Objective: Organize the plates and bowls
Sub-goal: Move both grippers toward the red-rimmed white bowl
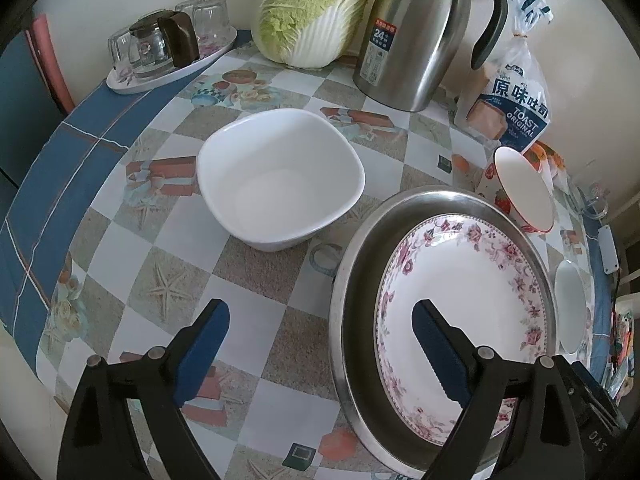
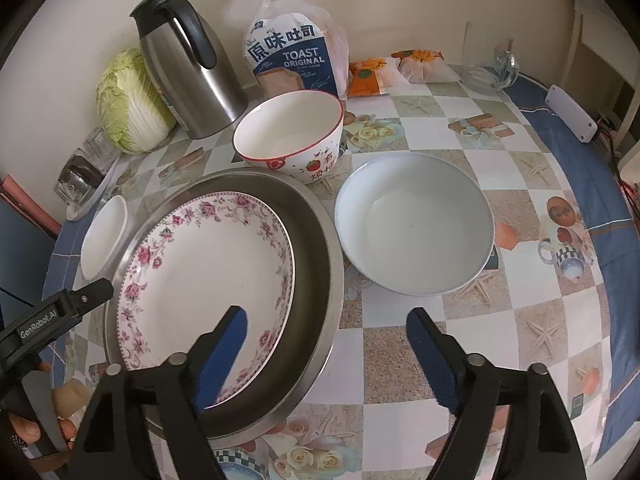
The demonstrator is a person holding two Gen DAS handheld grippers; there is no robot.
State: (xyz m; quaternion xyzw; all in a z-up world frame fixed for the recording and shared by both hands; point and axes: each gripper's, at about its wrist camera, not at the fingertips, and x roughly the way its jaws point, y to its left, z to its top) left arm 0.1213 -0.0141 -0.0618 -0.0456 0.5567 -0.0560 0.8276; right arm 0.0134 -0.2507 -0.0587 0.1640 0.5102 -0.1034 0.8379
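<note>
Both claws are spread and hold nothing. The left claw (image 1: 320,356) hovers beside the floral plate (image 1: 464,300), which rests in the steel tray (image 1: 352,280); the square white bowl (image 1: 280,178) lies at eleven o'clock. The right claw (image 2: 326,356) straddles the tray's rim, with the round white bowl (image 2: 414,226) at one o'clock and nearer to it, and the strawberry bowl (image 2: 290,136) at twelve on the worktop (image 2: 520,320).

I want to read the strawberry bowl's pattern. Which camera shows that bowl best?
The right wrist view: the strawberry bowl stands whole behind the metal tray, its printed side facing the camera. The left wrist view shows it only small and warped at the right edge.
</note>
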